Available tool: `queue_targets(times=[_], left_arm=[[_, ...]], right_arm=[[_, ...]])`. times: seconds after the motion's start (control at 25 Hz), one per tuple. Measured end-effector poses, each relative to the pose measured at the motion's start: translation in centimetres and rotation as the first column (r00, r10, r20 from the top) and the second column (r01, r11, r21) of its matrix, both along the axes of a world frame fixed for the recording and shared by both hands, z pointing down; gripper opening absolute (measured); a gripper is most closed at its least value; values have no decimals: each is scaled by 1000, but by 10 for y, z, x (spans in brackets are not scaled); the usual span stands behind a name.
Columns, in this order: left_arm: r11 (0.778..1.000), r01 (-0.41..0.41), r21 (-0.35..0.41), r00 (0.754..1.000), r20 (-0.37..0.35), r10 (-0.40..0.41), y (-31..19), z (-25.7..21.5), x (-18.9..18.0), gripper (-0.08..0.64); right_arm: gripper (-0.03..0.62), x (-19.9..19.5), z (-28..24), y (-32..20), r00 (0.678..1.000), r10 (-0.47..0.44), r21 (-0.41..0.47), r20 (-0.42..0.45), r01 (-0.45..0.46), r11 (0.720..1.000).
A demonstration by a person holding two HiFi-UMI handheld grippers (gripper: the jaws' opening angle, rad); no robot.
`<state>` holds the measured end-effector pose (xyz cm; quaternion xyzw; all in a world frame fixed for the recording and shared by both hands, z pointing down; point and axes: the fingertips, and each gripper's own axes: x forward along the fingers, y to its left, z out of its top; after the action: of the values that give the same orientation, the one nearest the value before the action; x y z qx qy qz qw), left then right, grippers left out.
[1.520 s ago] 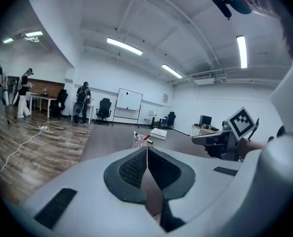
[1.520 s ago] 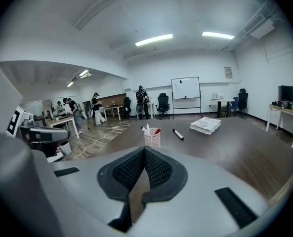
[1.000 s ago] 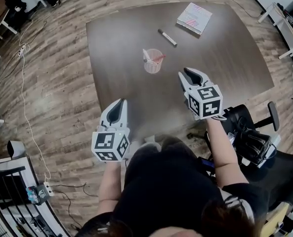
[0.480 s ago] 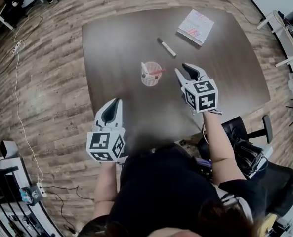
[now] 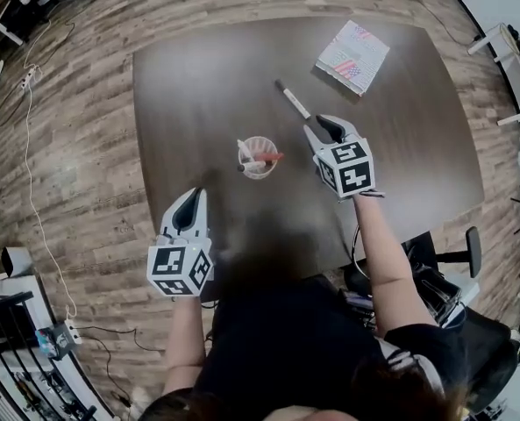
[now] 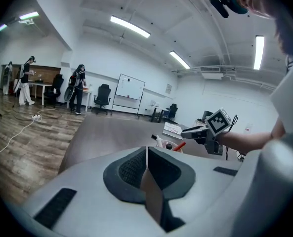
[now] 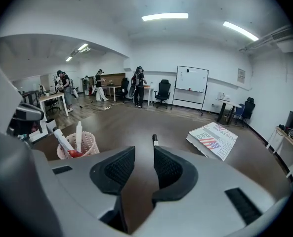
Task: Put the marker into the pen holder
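Table point(image 5: 198, 86): one marker point(image 5: 292, 100), one pen holder point(image 5: 261, 173); right gripper point(image 5: 319, 127) jaws opening, empty; left gripper point(image 5: 191, 198) jaws together.

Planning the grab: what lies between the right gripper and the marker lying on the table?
Nothing: only bare table separates the right gripper, its jaws opening with nothing between them, from the marker, as the head view shows.

Marker point(image 5: 294, 101) lies on the table point(image 5: 189, 77) just past our right gripper point(image 5: 316, 125), whose jaws are opening around nothing; pen holder point(image 5: 258, 157) sits to its left.
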<state>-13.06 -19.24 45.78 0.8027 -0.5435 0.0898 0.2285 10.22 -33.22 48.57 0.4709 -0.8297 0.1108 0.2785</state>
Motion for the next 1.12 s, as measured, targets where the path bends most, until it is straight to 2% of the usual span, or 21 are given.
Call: queue_targets(times=[0.48, 0.84, 1.12], left_arm=[[999, 14, -49, 999, 31, -13, -45, 31, 10, 32], [996, 23, -84, 999, 37, -20, -58, 46, 11, 32], [995, 19, -98, 999, 45, -14, -59, 51, 14, 32]], right_arm=[[133, 10, 69, -55, 1000, -6, -114, -9, 5, 993], [127, 10, 97, -70, 1000, 0, -185, 24, 5, 983], [115, 12, 113, -72, 1000, 0, -225, -7, -2, 974]])
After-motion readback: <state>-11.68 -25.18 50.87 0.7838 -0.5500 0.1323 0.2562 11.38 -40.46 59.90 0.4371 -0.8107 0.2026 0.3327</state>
